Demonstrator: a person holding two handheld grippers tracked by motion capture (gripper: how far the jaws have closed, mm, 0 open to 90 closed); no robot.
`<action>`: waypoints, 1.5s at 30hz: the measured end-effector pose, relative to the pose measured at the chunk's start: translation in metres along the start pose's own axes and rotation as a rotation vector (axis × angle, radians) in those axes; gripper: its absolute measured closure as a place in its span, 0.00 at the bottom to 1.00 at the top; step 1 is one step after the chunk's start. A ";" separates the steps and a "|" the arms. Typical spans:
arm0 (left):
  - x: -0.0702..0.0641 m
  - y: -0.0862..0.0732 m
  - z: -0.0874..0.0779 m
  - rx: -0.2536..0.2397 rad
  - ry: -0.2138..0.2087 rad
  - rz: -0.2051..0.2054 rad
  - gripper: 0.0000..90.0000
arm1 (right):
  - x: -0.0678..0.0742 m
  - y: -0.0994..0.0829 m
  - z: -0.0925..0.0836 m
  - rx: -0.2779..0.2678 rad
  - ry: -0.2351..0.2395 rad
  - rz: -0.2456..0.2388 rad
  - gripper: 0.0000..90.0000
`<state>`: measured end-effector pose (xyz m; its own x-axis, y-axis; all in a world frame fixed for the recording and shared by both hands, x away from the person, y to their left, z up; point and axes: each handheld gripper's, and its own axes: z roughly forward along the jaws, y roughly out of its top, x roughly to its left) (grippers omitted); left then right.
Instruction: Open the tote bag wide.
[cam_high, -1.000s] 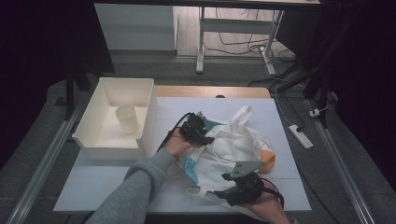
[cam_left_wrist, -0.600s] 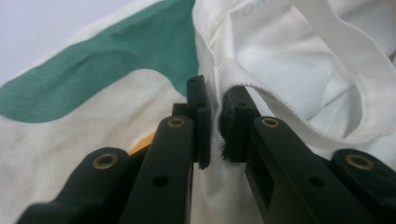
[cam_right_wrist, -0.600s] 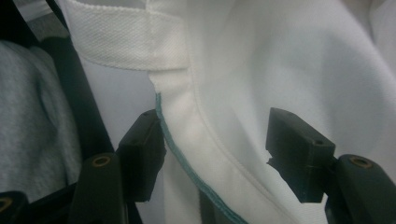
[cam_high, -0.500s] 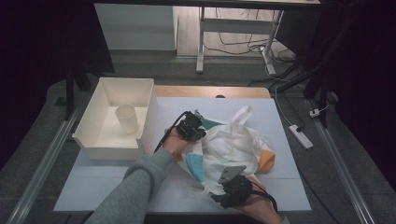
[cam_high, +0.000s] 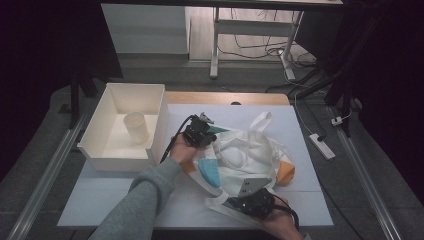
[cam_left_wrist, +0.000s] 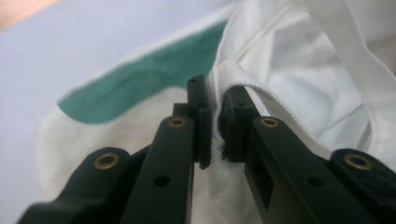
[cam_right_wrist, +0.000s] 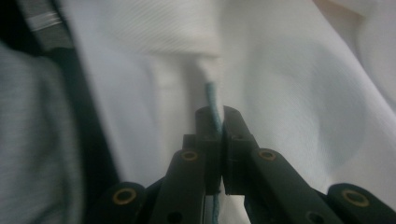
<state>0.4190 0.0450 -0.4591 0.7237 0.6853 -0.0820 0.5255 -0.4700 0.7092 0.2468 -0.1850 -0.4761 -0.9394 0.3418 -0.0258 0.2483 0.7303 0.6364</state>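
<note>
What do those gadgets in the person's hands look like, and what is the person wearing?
Each hand carries a black gadget: the left gripper and the right gripper. Each ends in two flat black jaws with brass-coloured rivets. A black cable trails from the left one, and a grey three-cornered plate tops the right. The left forearm wears a grey knitted sleeve.

Rectangular table (cam_high: 100, 200) w/ pale lilac-white top; bare wood strip along far edge. Directly on it, left side: open cream-white rectangular plastic bin (cam_high: 97, 150), sitting at the top's left edge & reaching its far end. Centre-right: crumpled white cloth tote bag (cam_high: 245, 150) w/ long white handles & teal, blue and orange patches at its edges, spread from mid-table to near edge. Bin & bag lie near each other, not touching.
</note>
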 end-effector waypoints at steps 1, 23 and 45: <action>0.001 0.000 -0.004 -0.014 0.000 0.000 0.93 | 0.000 0.000 0.000 0.000 0.000 0.000 0.97; -0.010 -0.029 -0.028 -0.071 -0.038 0.007 0.92 | 0.010 0.003 -0.069 -0.201 0.044 0.021 0.65; -0.005 -0.036 -0.030 -0.102 -0.014 -0.013 0.92 | -0.046 0.012 0.042 0.233 -0.012 0.023 0.96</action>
<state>0.3835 0.0750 -0.4631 0.7238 0.6825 -0.1010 0.4870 -0.4017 0.7755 0.3029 -0.1665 -0.4997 -0.9305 0.3657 -0.0232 0.3185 0.8385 0.4421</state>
